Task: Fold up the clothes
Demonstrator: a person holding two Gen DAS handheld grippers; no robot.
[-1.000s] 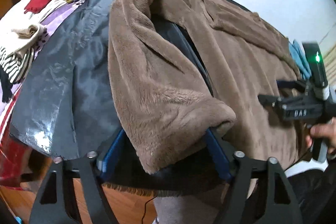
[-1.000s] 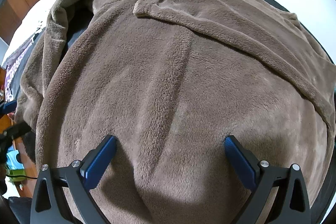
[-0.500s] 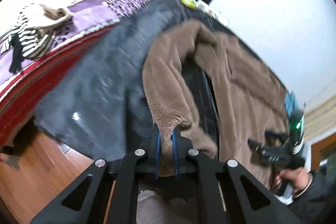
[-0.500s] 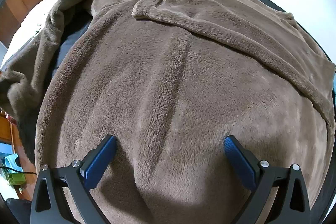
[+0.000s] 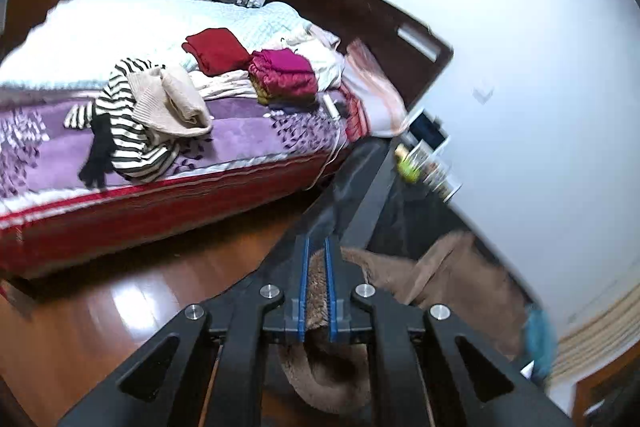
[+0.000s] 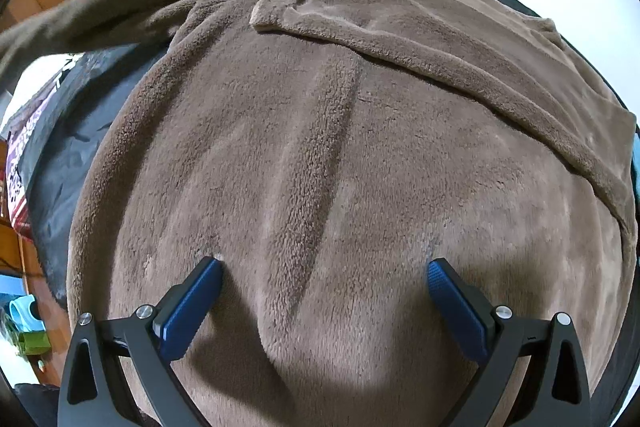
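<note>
Fleece pinched tight: the left gripper (image 5: 316,287) has its blue pads clamped on a fold of the brown fleece robe (image 6: 340,167), holding that edge lifted above the wooden floor (image 5: 120,307), with a bed (image 5: 160,203) piled with clothes beyond. Right gripper (image 6: 324,291) hovers low over the robe's broad back, jaws spread wide, gripping nothing. The robe lies spread across a dark sheet (image 6: 60,155).

Brown fleece garment (image 6: 340,155) spread flat over a dark cover, one sleeve folded across its top, the other sleeve raised off the surface
</note>
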